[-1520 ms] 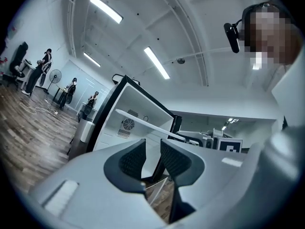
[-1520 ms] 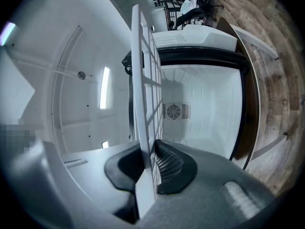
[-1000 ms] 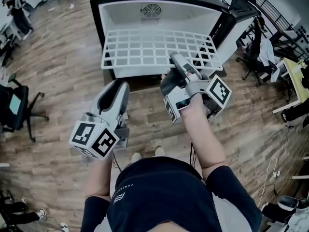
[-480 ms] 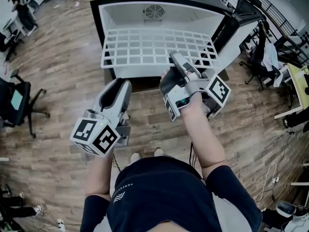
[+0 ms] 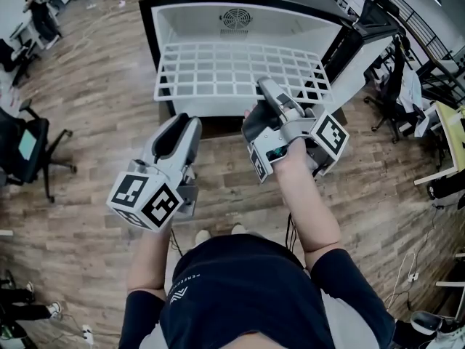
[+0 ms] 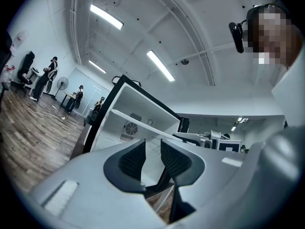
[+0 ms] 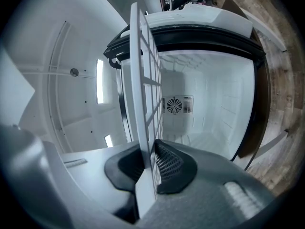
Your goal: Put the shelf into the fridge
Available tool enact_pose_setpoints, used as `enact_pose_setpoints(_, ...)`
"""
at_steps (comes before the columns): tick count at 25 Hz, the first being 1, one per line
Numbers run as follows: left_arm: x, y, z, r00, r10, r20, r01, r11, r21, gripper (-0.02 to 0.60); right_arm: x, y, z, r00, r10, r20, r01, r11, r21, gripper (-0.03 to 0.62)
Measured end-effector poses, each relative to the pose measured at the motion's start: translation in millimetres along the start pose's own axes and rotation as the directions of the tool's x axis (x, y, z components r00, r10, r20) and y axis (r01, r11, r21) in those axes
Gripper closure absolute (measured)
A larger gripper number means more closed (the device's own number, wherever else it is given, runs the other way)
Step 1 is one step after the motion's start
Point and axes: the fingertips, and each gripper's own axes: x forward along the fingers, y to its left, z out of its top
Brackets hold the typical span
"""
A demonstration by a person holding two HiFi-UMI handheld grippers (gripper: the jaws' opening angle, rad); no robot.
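Head view: right gripper (image 5: 264, 87) pinches white plastic grid shelf (image 5: 218, 71), apparently partly entering the open white fridge (image 5: 190, 22) at 12 o'clock. Left gripper (image 5: 182, 124) is spread and empty; push-in remains.

White grid shelf (image 5: 240, 70) lies level, partly inside the open white fridge (image 5: 290, 25).

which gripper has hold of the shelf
The right gripper: its jaws clamp the shelf at its near edge. The left gripper is empty, jaws apart.
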Motion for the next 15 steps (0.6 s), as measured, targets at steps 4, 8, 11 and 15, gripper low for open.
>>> enact_pose_setpoints(4, 3.8, 0.2, 2.5, 1.0, -0.002, 0.009, 0.002, 1.0, 0.01, 0.48, 0.2, -0.8, 0.0, 1.0, 0.0, -0.005, 0.0, 1.0, 0.003, 0.562)
enact_pose_setpoints(8, 7.7, -0.7, 5.1, 1.0, -0.006, 0.008, 0.005, 1.0, 0.023, 0.48, 1.0, -1.2, 0.3, 1.0, -0.004, -0.006, 0.004, 1.0, 0.005, 0.562)
enact_pose_setpoints(11, 9.5, 0.7, 4.4, 1.0, -0.009, 0.021, 0.008, 1.0, 0.024, 0.48, 0.9, -3.1, 1.1, 1.0, -0.013, -0.001, 0.013, 1.0, -0.002, 0.565)
enact_pose_setpoints(15, 9.7, 1.4, 3.8, 1.0, -0.004, 0.021, 0.004, 1.0, 0.02, 0.48, -0.4, -6.2, 1.5, 1.0, -0.012, -0.002, 0.012, 1.0, -0.012, 0.566)
